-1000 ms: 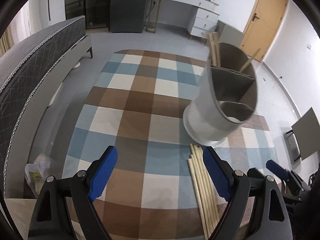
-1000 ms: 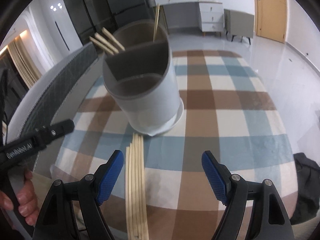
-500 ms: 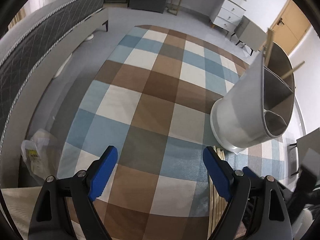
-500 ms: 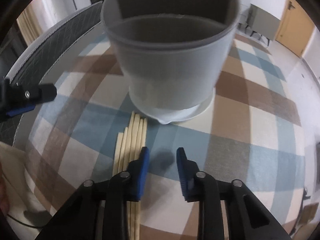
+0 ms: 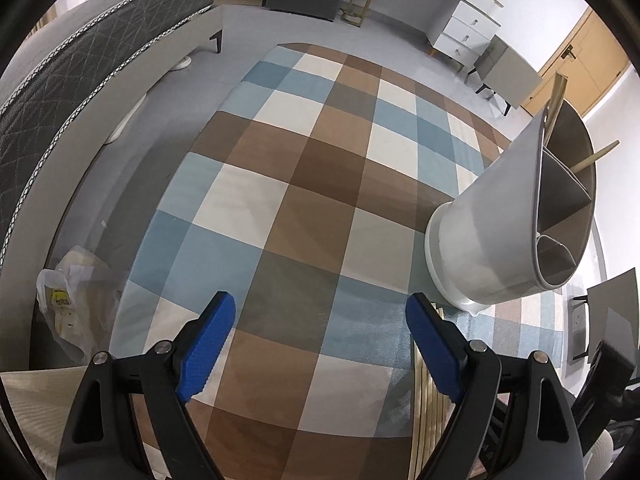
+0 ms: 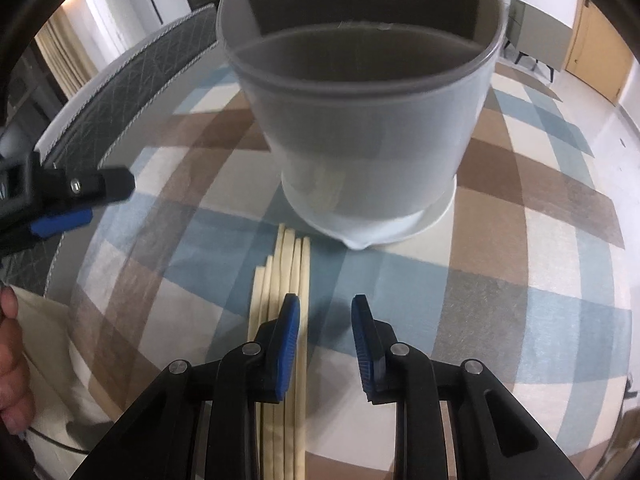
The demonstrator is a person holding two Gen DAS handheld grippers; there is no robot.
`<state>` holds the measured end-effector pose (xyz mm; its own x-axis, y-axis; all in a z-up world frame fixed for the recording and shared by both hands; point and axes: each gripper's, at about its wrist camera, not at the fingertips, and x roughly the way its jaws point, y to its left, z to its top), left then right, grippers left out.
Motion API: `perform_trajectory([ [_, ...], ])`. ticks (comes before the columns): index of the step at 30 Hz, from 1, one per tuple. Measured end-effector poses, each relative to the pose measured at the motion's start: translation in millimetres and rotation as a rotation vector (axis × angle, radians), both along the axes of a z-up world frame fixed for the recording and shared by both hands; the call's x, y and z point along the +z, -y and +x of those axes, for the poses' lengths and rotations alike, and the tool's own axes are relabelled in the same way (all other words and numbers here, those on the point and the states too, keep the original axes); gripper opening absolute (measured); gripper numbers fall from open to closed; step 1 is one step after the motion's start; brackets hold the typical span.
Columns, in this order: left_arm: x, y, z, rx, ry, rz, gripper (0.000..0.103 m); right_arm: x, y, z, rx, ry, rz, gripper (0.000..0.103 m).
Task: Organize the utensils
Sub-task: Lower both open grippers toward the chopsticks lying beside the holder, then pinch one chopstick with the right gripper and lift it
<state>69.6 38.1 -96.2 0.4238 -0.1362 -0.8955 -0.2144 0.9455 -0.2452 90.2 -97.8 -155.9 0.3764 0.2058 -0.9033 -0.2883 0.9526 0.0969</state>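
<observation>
Left gripper (image 5: 316,344): I read the jaws wide, nothing between them.
Surface: checked cloth (image 5: 280,208) beneath both grippers; bed (image 5: 80,72) at left.
Chopsticks (image 6: 288,280): flat, just left of my right gripper (image 6: 326,320); jaws narrow, gap bare.
Holder (image 6: 368,128): ahead, upright.

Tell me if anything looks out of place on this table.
Yes: a bundle of chopsticks lies loose on the checked cloth just in front of the grey holder, not inside it with the few others.
</observation>
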Motion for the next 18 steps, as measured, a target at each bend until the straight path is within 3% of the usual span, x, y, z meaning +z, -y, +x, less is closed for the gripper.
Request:
perform_trajectory([
  [10,0.9,-2.2,-0.7,0.013,-0.002,0.006,0.084,-2.5,-4.6,1.6,0.012,0.009,-0.072,0.026],
  [18,6.2,-11.8,-1.3,0.043,0.005,0.006,0.084,-5.6,-36.3,28.4,0.08,0.047,-0.174,0.021],
])
